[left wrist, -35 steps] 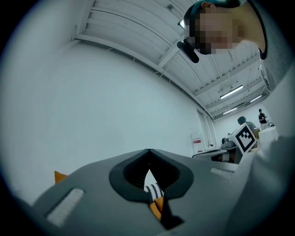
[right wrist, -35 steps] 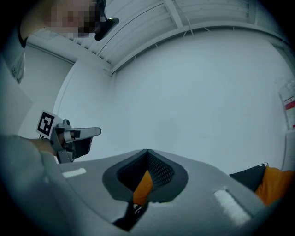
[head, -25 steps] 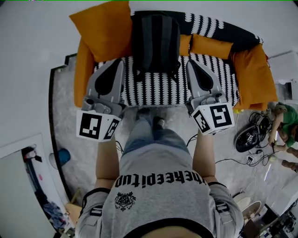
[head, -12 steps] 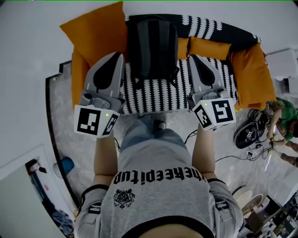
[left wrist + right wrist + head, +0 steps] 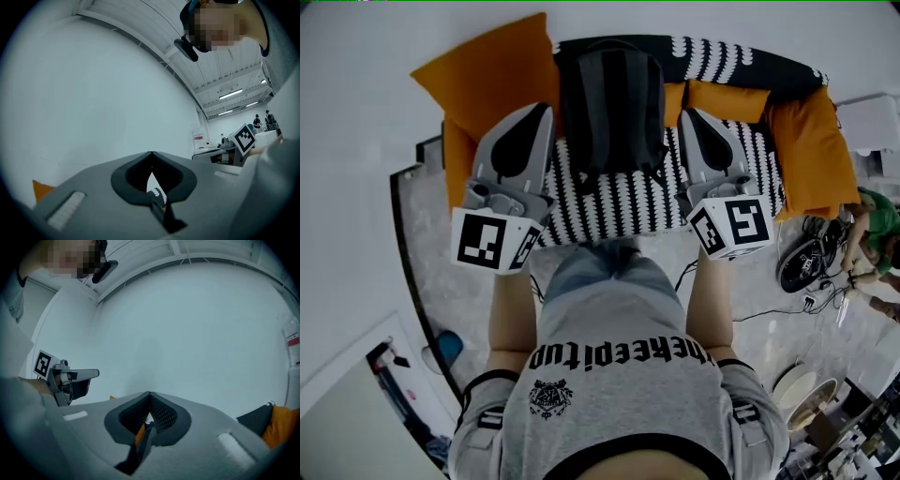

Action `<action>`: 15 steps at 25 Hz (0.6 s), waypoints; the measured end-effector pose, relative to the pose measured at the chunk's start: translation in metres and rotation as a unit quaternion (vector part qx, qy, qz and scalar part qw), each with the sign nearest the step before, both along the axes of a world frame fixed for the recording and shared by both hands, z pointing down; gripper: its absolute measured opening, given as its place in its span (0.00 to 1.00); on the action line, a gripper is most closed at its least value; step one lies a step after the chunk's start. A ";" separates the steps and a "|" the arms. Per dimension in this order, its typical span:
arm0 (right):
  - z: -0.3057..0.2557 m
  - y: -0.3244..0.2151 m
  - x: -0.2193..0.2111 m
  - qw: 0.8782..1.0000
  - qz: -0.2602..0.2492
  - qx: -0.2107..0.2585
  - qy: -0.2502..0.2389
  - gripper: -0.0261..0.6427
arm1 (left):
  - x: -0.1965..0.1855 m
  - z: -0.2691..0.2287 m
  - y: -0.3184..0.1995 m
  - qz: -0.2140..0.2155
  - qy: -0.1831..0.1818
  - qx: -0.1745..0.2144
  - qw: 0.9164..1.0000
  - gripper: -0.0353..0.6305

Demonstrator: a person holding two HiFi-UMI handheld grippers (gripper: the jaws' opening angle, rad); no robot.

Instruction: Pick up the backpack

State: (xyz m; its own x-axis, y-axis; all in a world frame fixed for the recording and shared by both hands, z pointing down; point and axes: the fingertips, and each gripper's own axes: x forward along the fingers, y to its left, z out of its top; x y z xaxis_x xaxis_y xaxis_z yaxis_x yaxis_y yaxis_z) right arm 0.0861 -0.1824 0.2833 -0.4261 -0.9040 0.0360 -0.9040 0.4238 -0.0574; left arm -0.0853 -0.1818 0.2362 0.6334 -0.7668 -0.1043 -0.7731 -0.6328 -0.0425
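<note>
Here the backpack [image 5: 614, 103] stands upright on the sofa [image 5: 628, 202] at twelve o'clock. The left gripper [image 5: 546, 107] at ten and the right gripper [image 5: 687, 112] at two flank it. Both pairs of jaws are together and empty.

cushions [image 5: 492, 80] flanking backpack [image 5: 612, 98], front clear

Sofa [image 5: 619, 202] partly hidden behind left claw [image 5: 545, 109], right claw [image 5: 687, 113]; bystander [image 5: 874, 232] cut off right edge.
</note>
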 end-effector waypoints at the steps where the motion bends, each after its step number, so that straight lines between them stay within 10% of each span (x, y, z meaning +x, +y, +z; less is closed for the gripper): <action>1: 0.001 -0.004 -0.002 1.000 0.004 -0.002 0.002 0.04 | -0.001 0.001 -0.005 0.004 0.000 -0.001 1.000 0.08; 15: 0.022 -0.028 -0.017 0.999 0.015 -0.033 0.018 0.04 | -0.005 0.017 -0.036 0.034 0.007 -0.015 0.999 0.08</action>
State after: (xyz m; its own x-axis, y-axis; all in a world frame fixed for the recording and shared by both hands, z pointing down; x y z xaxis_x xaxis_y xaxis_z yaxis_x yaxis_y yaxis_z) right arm 0.0690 -0.2100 0.3052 -0.3959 -0.9116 0.1105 -0.9183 0.3926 -0.0513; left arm -0.0899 -0.2182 0.2529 0.6828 -0.7248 -0.0914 -0.7286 -0.6848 -0.0129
